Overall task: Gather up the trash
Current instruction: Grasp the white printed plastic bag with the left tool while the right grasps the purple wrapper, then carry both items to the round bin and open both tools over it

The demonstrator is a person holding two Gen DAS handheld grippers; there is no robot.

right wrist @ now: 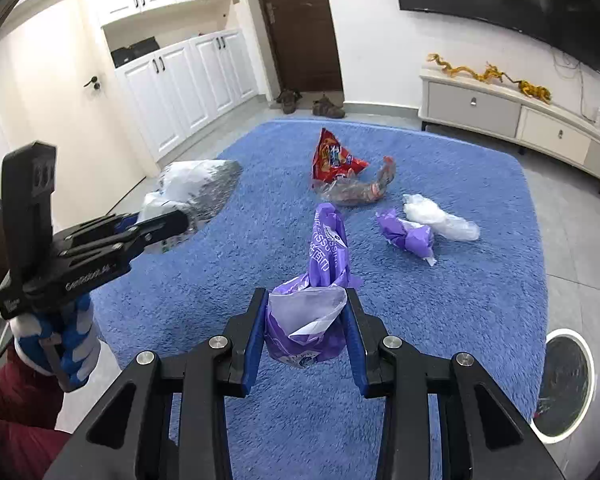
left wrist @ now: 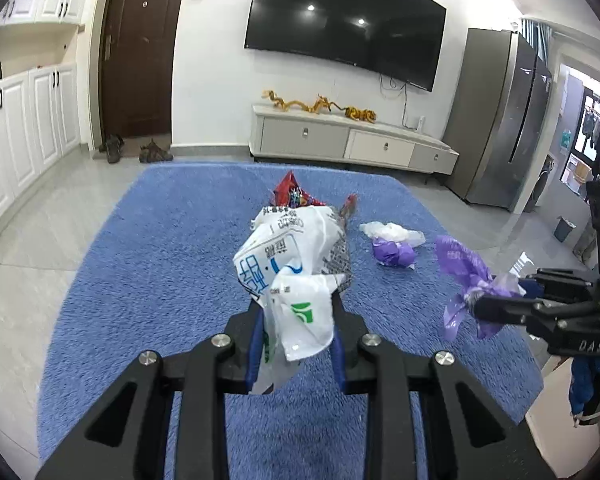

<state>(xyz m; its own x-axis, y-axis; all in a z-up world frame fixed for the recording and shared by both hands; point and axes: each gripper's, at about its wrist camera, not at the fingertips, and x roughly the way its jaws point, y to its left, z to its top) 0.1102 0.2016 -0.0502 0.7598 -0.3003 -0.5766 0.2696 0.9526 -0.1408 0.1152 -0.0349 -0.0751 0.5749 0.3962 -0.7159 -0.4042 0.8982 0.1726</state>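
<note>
My left gripper (left wrist: 296,320) is shut on a crumpled white wrapper (left wrist: 288,264) with blue and green print, held above the blue rug (left wrist: 160,260); it also shows in the right wrist view (right wrist: 192,192). My right gripper (right wrist: 306,320) is shut on a purple wrapper (right wrist: 320,280), also held above the rug, and shows in the left wrist view (left wrist: 466,268). On the rug lie a red snack bag (right wrist: 334,158), a clear plastic wrapper (right wrist: 360,190), a small purple wrapper (right wrist: 406,234) and a white plastic bag (right wrist: 440,222).
A round white-rimmed bin (right wrist: 566,384) stands on the tile floor off the rug's right edge. A low TV cabinet (right wrist: 520,116) runs along the far wall under a TV. Shoes (right wrist: 328,106) lie by the brown door. White cupboards (right wrist: 188,84) line the left wall.
</note>
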